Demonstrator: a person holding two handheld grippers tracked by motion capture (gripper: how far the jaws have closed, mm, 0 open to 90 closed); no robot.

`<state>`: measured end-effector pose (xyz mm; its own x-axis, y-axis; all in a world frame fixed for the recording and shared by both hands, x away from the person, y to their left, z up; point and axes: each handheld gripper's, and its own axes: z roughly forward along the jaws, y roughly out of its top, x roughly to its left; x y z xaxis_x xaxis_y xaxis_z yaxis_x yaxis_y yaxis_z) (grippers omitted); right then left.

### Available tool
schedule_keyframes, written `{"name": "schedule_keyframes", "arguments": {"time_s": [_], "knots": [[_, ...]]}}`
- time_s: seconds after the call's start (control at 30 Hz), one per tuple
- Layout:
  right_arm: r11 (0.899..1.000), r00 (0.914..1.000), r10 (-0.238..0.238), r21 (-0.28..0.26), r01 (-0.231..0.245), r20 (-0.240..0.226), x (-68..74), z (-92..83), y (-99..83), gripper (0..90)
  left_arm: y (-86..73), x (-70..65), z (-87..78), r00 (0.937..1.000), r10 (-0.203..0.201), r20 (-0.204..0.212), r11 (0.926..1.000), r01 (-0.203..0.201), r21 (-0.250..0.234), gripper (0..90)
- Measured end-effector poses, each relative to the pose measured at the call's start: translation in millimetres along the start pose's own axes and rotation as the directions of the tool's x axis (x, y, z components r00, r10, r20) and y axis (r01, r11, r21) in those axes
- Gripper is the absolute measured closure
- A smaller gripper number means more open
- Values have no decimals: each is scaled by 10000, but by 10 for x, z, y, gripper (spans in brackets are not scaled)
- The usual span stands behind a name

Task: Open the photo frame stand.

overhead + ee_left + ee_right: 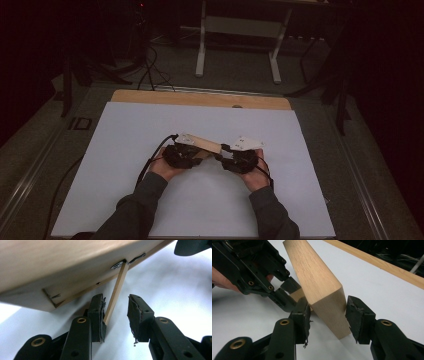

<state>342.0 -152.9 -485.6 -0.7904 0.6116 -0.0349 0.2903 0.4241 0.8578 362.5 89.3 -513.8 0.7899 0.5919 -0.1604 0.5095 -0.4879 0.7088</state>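
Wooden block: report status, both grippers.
Right gripper clamped on wooden block end. Left gripper open around thin wooden strip under block. Nothing obstructing.

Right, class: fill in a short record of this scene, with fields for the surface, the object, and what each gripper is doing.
Surface: white sheet over a wooden table
Object: pale wooden block with a thin hinged wooden strut underneath
Left gripper: open, strut between its jaws, touching one pad
Right gripper: jaws on both sides of the block's end
Block: tilted, held between both grippers
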Motion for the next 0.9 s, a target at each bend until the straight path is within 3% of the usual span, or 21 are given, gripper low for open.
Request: {"name": "schedule_keyframes", "arguments": {"time_s": [0.27,0.53,0.77,0.8,0.9], "knots": [[9997,9997,230,5,-230,-75,-26,17,-18,517,-68,44,-22,9999,-55,-160,10000,56,78,602],[9994,9993,338,84,-337,-159,-40,18,-37,472,-117,94,-106,9994,-202,-265,9997,198,-142,586],[9994,9993,330,140,-328,-177,-44,21,-49,460,-139,80,-164,9986,-59,-532,9991,37,-417,581],[9992,9992,365,162,-362,-188,-46,17,-59,455,-163,72,-204,9979,54,-646,9974,-100,-711,580],[9992,9992,359,196,-356,-191,-53,5,-71,452,-189,83,-245,9976,45,-695,9949,-115,-1001,579]]}}
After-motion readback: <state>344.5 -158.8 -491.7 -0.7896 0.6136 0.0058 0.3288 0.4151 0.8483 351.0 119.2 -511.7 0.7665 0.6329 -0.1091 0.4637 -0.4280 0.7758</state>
